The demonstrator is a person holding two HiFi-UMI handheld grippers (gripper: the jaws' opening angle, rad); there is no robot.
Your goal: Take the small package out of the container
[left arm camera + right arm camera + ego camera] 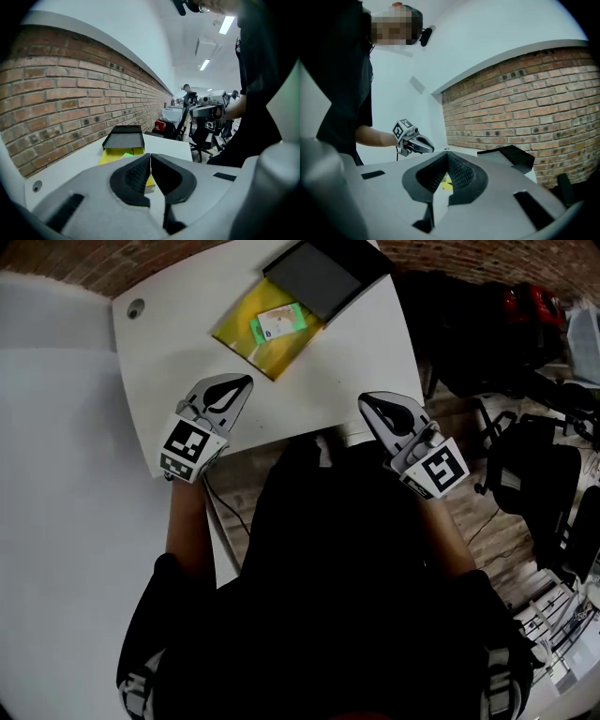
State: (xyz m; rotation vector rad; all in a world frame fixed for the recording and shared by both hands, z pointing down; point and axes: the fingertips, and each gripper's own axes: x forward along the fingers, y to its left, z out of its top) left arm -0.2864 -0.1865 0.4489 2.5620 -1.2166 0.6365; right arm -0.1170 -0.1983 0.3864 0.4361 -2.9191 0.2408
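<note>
I held both grippers over the near edge of the white bench (169,334). Neither was touching any of the things on it. The left gripper (242,384) had its jaws pressed together with nothing between them. The right gripper (367,401) was the same, its jaws closed tip to tip and empty.

The small package (279,322), green and white, lay flat in the yellow container (239,338) toward the far side of the bench. It was well ahead of both grippers and closer to the left one's line. A dark box (319,276) sat just behind the container and overlapped its far edge, close to the brick wall (141,263). In the left gripper view, the container's yellow showed just beyond the closed jaw tips.
</note>
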